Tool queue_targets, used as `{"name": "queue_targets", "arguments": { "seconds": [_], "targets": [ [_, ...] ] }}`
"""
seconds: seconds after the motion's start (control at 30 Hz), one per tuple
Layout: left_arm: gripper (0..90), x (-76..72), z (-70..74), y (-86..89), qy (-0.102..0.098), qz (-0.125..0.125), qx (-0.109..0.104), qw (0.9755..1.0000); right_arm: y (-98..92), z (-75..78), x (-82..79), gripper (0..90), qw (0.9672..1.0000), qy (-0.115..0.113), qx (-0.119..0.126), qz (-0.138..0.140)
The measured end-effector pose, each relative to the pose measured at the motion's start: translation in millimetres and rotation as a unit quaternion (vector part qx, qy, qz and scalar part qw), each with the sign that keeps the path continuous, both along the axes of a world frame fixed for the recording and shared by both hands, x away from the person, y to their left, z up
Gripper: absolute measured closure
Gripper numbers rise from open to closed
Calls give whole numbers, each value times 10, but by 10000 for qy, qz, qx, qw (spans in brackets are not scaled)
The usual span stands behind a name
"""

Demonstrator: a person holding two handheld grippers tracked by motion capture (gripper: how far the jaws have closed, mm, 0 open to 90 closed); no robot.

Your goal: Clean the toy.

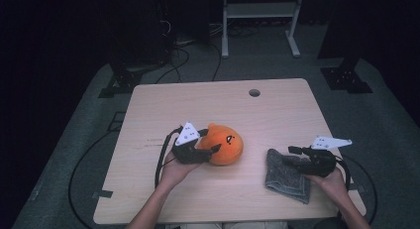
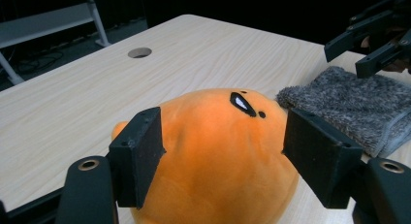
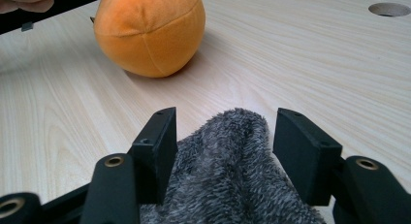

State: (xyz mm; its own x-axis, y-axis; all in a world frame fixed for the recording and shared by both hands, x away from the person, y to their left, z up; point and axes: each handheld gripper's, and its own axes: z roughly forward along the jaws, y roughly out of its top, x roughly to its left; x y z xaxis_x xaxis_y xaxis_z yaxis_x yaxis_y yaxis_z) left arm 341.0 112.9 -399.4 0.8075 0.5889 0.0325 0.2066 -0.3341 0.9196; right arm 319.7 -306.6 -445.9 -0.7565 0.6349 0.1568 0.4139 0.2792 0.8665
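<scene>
We've got the orange plush toy (image 1: pixel 225 144) sitting mid-desk, a bit toward the near edge, with our left gripper (image 1: pixel 209 141) straddling it, jaws apart and not squeezing. Our right gripper (image 1: pixel 293 155) hangs over the grey fuzzy cloth (image 1: pixel 287 177) near the desk's (image 1: pixel 277 110) near right corner, jaws apart with a raised fold between them.

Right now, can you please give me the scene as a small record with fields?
table: light wood table, round hole near far edge
toy: orange plush toy, lies left of the cloth
cloth: grey fuzzy cloth, crumpled, near front right
left tongs: left tongs stand either side of the toy; right pad clear of it
right tongs: right tongs open, cloth fold between, no squeeze
</scene>
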Motion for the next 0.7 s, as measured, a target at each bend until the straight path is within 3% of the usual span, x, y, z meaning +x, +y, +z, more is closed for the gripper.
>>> {"name": "queue_targets", "arguments": {
  "seconds": [0.53,0.7],
  "targets": [
    [252,-113,-60,178,40,28,-4,10000,-4,6,-15,395,9999,22,102,20],
    [230,-181,-97,218,40,7,83,10000,10,11,-23,394,9999,-4,110,47]
  ]
}}
